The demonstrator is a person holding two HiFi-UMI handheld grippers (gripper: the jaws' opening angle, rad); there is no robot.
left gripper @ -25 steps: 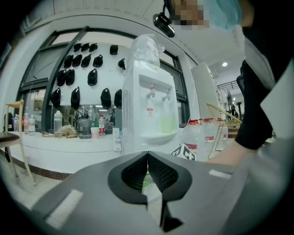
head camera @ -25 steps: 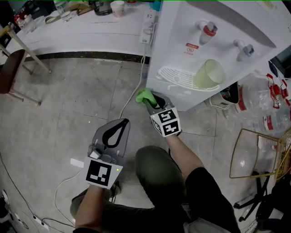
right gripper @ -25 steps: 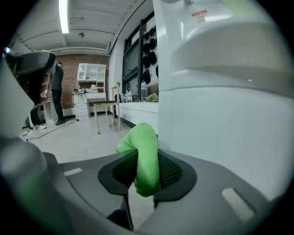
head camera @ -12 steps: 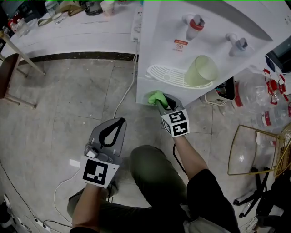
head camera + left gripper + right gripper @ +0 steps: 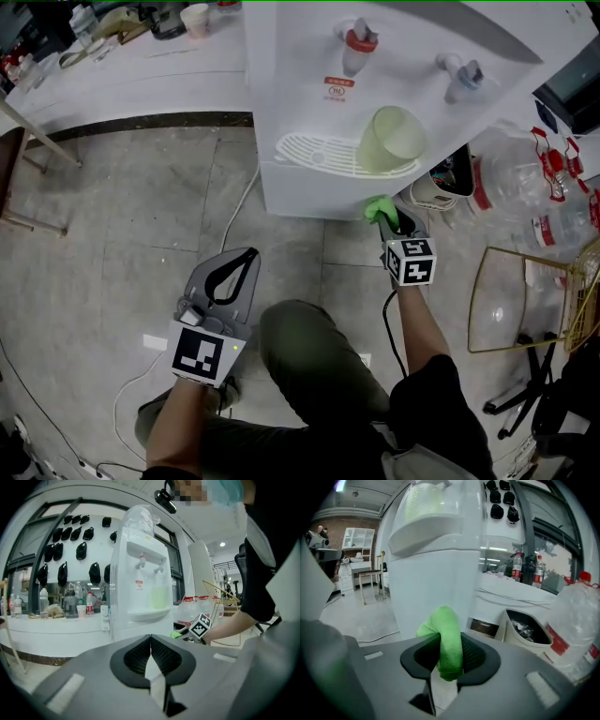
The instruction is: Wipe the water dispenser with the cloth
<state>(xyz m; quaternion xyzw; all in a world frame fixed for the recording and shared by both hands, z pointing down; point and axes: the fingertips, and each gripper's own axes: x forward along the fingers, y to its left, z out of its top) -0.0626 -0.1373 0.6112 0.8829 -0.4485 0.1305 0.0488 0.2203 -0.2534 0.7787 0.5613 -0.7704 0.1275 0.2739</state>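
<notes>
The white water dispenser (image 5: 309, 187) stands ahead with a red tap (image 5: 355, 42), a grey tap (image 5: 461, 75), a drip tray and a pale green cup (image 5: 387, 139) on it. My right gripper (image 5: 382, 215) is shut on a green cloth (image 5: 379, 208) and holds it at the dispenser's lower right front corner. In the right gripper view the cloth (image 5: 446, 641) bulges between the jaws, close to the white cabinet (image 5: 436, 583). My left gripper (image 5: 236, 272) hangs low over the floor, left of my knee, shut with nothing in it; in its own view its jaws (image 5: 151, 648) meet.
A white cable (image 5: 242, 208) runs over the tiled floor left of the dispenser. A small bin (image 5: 441, 187) and several plastic water bottles (image 5: 534, 202) crowd its right side, with a gold wire rack (image 5: 525, 309) nearer. A white counter (image 5: 122, 75) with cups runs along the back left.
My right gripper has carried the green cloth rightwards along the dispenser's lower front, from its left corner to its right corner. The left gripper has stayed where it was.
</notes>
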